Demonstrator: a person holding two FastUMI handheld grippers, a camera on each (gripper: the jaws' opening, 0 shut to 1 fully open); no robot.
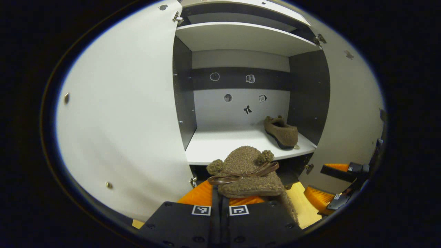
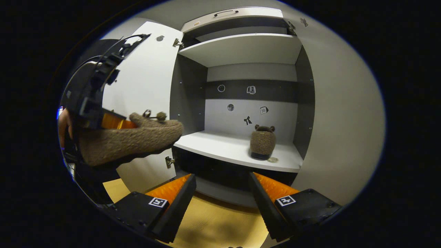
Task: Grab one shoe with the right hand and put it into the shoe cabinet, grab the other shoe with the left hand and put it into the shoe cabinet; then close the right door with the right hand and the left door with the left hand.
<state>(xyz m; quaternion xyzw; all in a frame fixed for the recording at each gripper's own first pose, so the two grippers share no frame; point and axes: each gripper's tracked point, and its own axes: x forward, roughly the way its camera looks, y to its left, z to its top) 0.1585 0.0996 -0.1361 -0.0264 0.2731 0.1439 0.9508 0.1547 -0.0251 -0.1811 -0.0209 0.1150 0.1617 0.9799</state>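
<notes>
Left gripper (image 1: 241, 198) clenched on second shoe (image 1: 246, 174) at 6 o'clock before the cabinet shelf (image 1: 220, 144); right gripper (image 2: 222, 193) released, first shoe (image 2: 263, 143) shelved.

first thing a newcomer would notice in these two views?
Probably the fuzzy brown shoe with pom-poms and a ribbon bow, pinched in the left gripper just in front of the open shoe cabinet. Next, its twin already standing on the right side of the white shelf. The right gripper hangs open and empty before the cabinet.
</notes>
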